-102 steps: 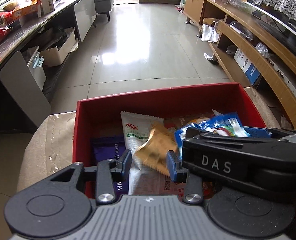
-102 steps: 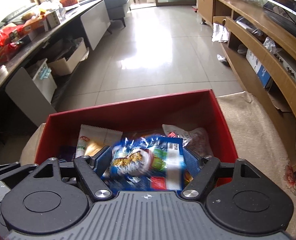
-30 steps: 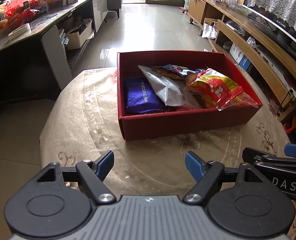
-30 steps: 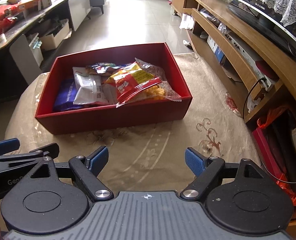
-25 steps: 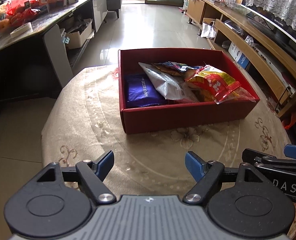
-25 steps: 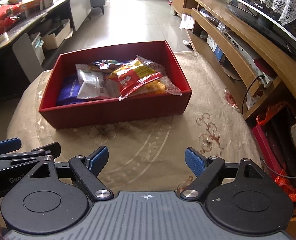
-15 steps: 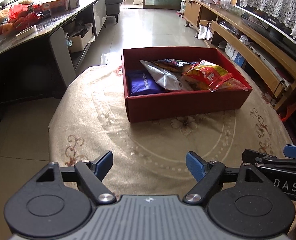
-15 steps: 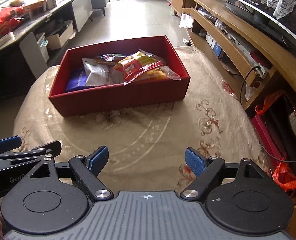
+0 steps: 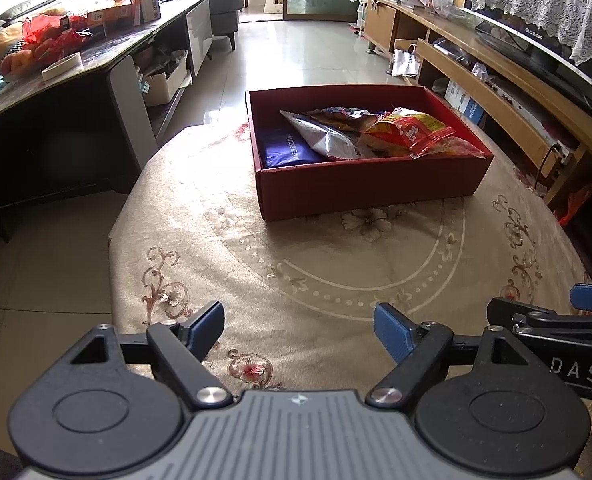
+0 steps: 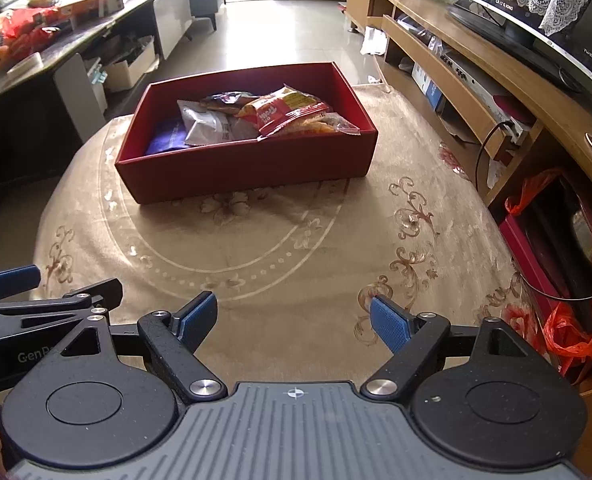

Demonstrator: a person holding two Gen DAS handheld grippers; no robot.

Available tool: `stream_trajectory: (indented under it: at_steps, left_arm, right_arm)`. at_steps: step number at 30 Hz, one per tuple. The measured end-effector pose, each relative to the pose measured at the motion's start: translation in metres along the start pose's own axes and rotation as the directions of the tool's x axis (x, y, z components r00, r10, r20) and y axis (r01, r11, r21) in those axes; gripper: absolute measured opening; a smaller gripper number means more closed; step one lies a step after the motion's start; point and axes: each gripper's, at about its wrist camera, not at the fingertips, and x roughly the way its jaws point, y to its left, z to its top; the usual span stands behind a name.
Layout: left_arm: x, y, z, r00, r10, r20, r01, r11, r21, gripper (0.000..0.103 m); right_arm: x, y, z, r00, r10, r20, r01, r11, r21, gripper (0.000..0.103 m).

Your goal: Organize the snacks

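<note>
The snack packets are gathered inside the open red cardboard box (image 9: 370,184), which is set on the round tabletop covered by a beige floral cloth (image 10: 256,248). Both the left hand-held gripper (image 9: 298,330) and the right hand-held gripper (image 10: 294,320) are held well short of the box, with jaws spread apart and nothing between them. The crinkled red-and-yellow snack bag (image 10: 286,114) is seen overhanging the rim, so it could probably be tipped out if the box were nudged. "DAS" and "Gen" are legible on the gripper bodies; packet print is too small to be read.
</note>
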Motion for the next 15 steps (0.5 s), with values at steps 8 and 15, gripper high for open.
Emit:
stream_trajectory:
  at_steps: [8,15]
  left_arm:
    - [-0.0009,0.0021,-0.0027,1.0,-0.027,-0.006,0.026,0.999,-0.025,0.079]
    - [-0.0035,0.0011,-0.0042,1.0,-0.028,0.005,0.028,0.999,-0.018,0.079]
  right_arm:
    - [-0.0034,-0.0009,-0.0029,1.0,-0.002,0.007,0.002,1.0,-0.007,0.088]
    - [-0.0059,-0.0014,-0.0042,1.0,0.002,0.012,-0.002,1.0,-0.006,0.088]
